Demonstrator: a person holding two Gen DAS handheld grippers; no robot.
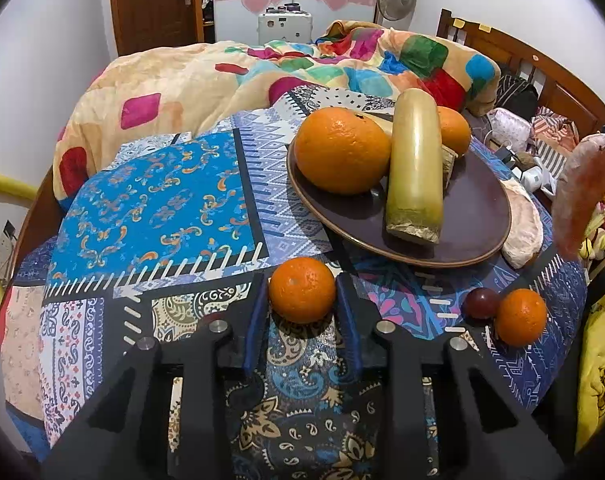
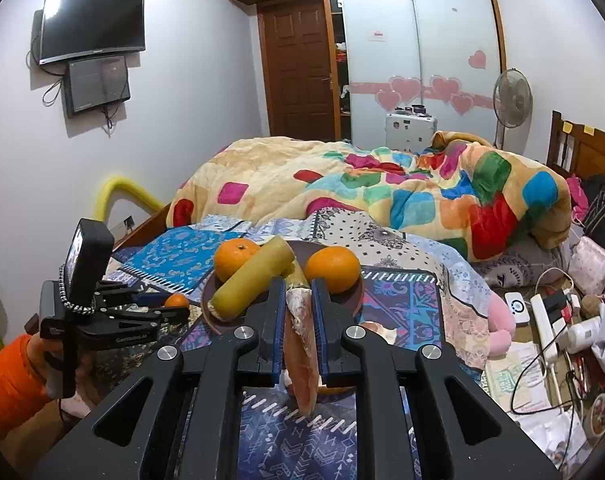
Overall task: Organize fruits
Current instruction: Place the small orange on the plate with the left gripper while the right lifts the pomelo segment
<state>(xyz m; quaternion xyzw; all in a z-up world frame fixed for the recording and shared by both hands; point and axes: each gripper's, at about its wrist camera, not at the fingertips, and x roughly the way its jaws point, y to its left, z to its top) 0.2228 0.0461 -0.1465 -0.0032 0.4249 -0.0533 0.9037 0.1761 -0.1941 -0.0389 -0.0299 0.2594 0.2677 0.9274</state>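
Pink slice [image 2: 301, 356] in right claw [image 2: 298, 304]

Glossy dark plate [image 1: 474, 216], dimpled orange [image 1: 302, 290] skin; smooth waxy sugarcane [image 1: 416, 160]; patterned cloth bedspread [image 1: 154, 204]; matt black plastic gripper [image 1: 302, 304]

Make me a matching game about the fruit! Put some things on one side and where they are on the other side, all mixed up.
Things:
1. small orange
2. pink fruit slice
3. yellow-green stalk
4. dark red fruit

Places:
A. lying on the brown plate
B. on the cloth, touching another orange
C. between the fingers of the left gripper
D. held in the right gripper

Pairs: 1-C, 2-D, 3-A, 4-B
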